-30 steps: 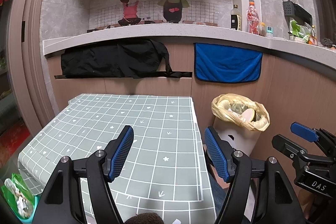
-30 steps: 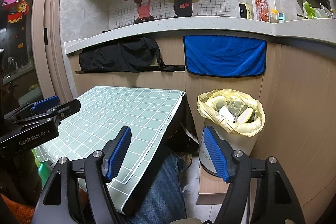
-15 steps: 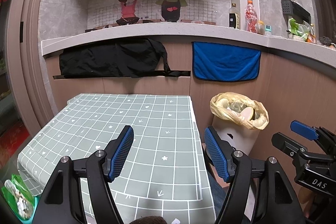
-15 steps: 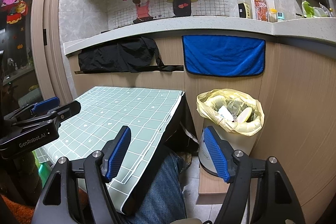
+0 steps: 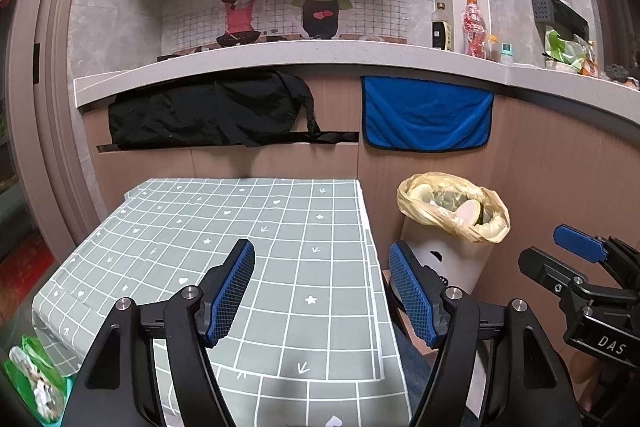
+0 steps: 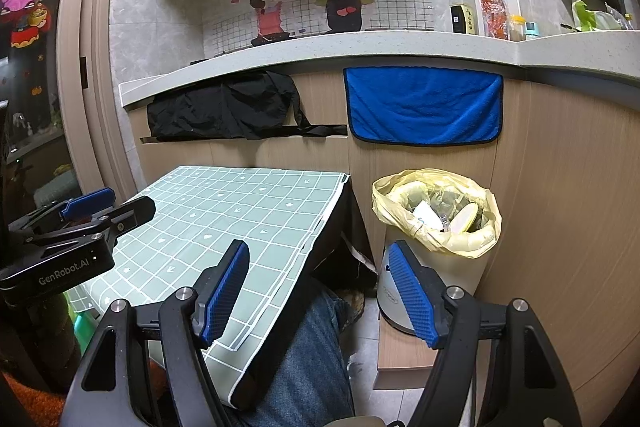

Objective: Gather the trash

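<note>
Kitchen counter (image 5: 320, 53) runs across the back, with a black cloth (image 5: 208, 115) and a blue towel (image 5: 426, 113) hanging under it, maybe to dry. In front of it stands the table (image 5: 224, 227), under a green checked cover with little hearts and stars. No trash shows on the part of the table in view.

The trash bin (image 6: 434, 255) sits on the floor just beside the table's right side, close enough to reach from the seat. A yellow bag (image 6: 384, 201) lines it and folds over the rim, so it can be lifted out later. Inside the bag lie some cups and wrappers. That is where the trash goes, and I think most of the job is done.

The left gripper (image 5: 322, 291) hovers low over the near part of the table. Its blue pads are wide apart and hold nothing. The right gripper (image 6: 318, 291) hangs off the table's right edge, above a knee in blue jeans (image 6: 308, 355) and near the bin. Its pads are wide apart too, with nothing between them. I guess both are held wide so they are ready to grab.

A small green packet (image 5: 34, 379) peeks out down low, past the table's left corner. It is blurry, so I cannot tell if it is trash.
</note>
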A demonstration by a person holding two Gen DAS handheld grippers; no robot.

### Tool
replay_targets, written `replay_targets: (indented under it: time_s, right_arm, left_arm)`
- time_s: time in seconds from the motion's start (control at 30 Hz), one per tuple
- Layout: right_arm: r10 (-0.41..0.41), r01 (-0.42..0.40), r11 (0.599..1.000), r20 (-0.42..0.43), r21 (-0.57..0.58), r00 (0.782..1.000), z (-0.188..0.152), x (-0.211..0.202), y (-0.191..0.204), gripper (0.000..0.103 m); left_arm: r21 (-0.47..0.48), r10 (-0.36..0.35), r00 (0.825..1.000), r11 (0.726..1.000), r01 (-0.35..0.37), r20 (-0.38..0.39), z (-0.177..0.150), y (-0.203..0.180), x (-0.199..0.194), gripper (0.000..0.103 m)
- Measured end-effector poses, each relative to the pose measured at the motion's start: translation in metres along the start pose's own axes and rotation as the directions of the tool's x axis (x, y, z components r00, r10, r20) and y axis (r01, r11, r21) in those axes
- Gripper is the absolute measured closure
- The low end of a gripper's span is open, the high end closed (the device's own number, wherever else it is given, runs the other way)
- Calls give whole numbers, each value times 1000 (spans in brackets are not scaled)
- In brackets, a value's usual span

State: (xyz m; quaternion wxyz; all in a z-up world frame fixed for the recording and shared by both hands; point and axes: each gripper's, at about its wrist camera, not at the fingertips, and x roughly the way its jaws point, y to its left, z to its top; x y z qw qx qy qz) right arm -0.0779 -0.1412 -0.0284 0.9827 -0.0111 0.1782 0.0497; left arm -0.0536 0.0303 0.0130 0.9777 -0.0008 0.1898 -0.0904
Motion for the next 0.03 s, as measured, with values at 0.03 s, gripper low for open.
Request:
replay_targets:
  time_s: [0.03]
  right_arm:
    - [-5, 5, 1000, 0, 3, 1000, -1, -2, 2, 33]
  left_arm:
    - [2, -2, 1000, 1000, 2, 2, 0, 2, 0, 33]
